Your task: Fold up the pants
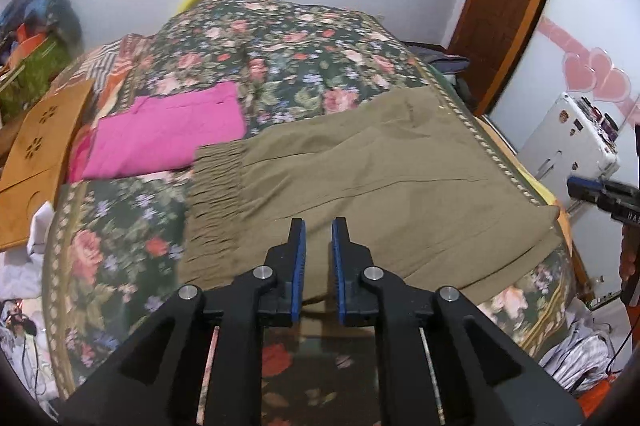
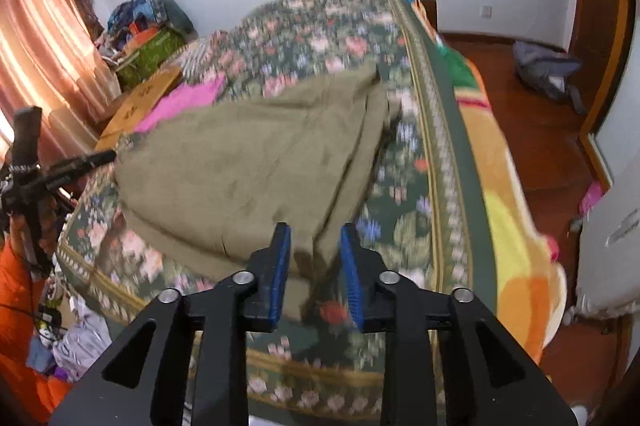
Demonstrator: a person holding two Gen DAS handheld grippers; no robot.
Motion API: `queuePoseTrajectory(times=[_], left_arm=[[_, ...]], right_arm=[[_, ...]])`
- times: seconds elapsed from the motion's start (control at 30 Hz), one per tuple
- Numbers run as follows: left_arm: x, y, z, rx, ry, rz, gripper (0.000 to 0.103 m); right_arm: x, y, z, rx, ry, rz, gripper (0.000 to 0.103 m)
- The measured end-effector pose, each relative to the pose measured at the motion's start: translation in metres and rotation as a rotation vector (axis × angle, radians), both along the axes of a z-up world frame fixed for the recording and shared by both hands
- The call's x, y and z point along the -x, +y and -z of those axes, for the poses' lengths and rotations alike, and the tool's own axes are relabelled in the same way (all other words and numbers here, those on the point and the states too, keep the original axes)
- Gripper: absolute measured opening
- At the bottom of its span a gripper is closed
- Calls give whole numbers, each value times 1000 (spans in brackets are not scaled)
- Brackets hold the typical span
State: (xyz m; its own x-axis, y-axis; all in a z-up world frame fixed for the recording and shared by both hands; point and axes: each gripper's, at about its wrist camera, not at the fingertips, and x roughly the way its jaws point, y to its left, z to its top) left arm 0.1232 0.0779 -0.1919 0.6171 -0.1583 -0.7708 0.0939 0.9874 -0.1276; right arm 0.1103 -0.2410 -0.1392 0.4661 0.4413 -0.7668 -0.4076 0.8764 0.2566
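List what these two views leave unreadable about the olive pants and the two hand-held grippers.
- Olive pants: the near hem is covered by the left hand-held gripper in the left wrist view.
- Right wrist view: motion blur smears the pants' folds and seams.
- Right hand-held gripper: whether its tips touch the cloth is unclear.
- Pink garment: its type is unreadable.

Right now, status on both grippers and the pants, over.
Left gripper open, empty, over olive pants. Right gripper open, empty, at their near edge. Pants lie on floral bedspread. Pink folded cloth beside waistband, clear.
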Motion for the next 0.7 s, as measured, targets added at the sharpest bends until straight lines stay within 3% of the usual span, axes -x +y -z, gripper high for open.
queuePoseTrajectory(times=[0.1, 0.23, 0.47, 0.6, 0.7], left_arm=[[-2, -14, 9, 13, 23, 28, 19], [2, -29, 24, -17, 41, 51, 29], [9, -26, 52, 54, 78, 17, 32], [12, -33, 48, 9, 66, 24, 32], [8, -25, 38, 30, 88, 29, 32]], right_arm=[[-9, 11, -5, -18, -38, -7, 33], [-15, 31, 14, -30, -3, -22, 33], [-7, 38, 58, -13, 109, -25, 33], [-6, 32, 58, -40, 141, -20, 33], [-9, 33, 51, -12, 154, -46, 34]])
